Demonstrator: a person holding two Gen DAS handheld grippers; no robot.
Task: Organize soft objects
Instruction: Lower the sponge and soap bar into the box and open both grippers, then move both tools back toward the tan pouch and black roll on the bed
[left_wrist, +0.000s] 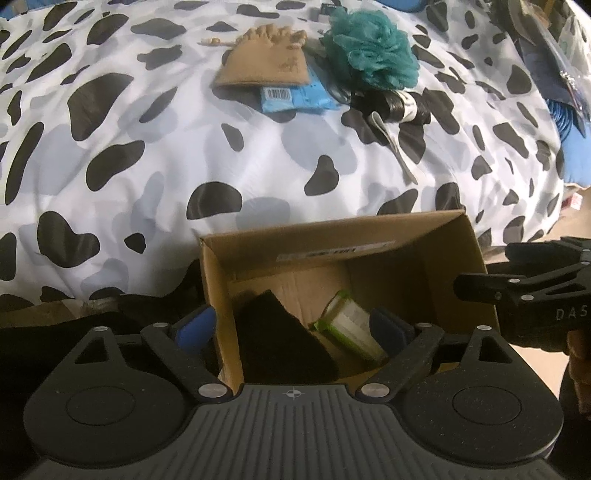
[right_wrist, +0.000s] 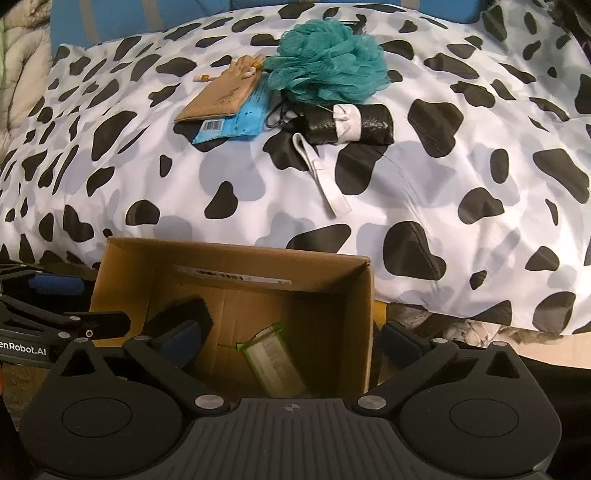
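Note:
An open cardboard box (left_wrist: 406, 266) (right_wrist: 147, 269) stands against the near edge of the bed. A black foam pad (left_wrist: 280, 339) (right_wrist: 184, 314) and a green-and-white pack (left_wrist: 351, 325) (right_wrist: 273, 358) lie inside it. My left gripper (left_wrist: 291, 326) hangs open over the box's left wall with nothing between its blue pads. My right gripper (right_wrist: 291, 339) is open wide across the box's right wall and is also empty. On the bed lie a teal bath pouf (left_wrist: 373, 48) (right_wrist: 328, 62), a tan drawstring pouch (left_wrist: 262, 59) (right_wrist: 221, 96), a blue packet (left_wrist: 295, 98) (right_wrist: 236, 123) and a black roll (left_wrist: 399, 105) (right_wrist: 362, 122).
A white strap (left_wrist: 395, 147) (right_wrist: 321, 177) trails from the roll toward the box. The cow-print duvet (left_wrist: 147, 166) (right_wrist: 461, 184) covers the bed. The right gripper's frame (left_wrist: 535, 295) shows beside the box, and the left gripper's frame (right_wrist: 55, 321) on the other side.

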